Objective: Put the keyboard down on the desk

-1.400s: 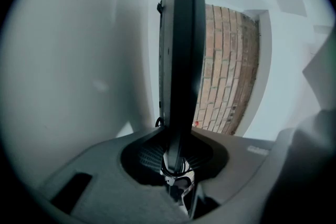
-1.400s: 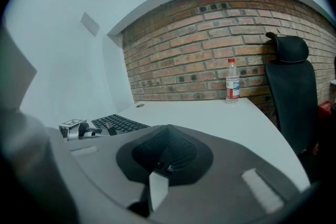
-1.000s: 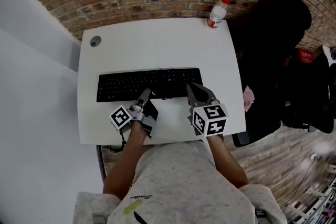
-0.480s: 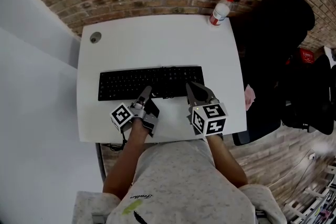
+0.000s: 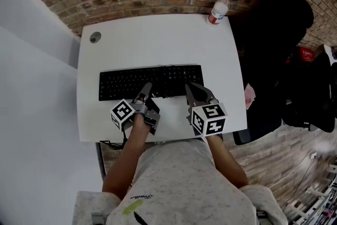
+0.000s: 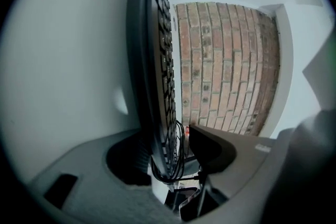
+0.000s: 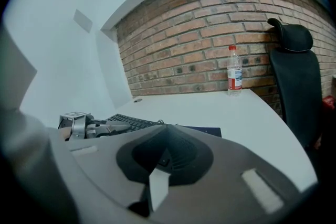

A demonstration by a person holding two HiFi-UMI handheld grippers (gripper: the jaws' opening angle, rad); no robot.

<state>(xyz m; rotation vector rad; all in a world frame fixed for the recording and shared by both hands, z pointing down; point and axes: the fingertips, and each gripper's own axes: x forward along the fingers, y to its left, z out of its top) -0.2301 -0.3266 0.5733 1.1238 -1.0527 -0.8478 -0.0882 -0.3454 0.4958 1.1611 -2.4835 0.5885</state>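
The right claw covers the near edge of the keyboard from above. In the right gripper view its grey body hides the keyboard's right end, so its grip cannot be told. The bottle label is too small to read. A red item, possibly a box, is half hidden beside the chair.

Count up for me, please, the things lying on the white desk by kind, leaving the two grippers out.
Keyboard: 1
Water bottle: 1
Cable grommet: 1
Total: 3
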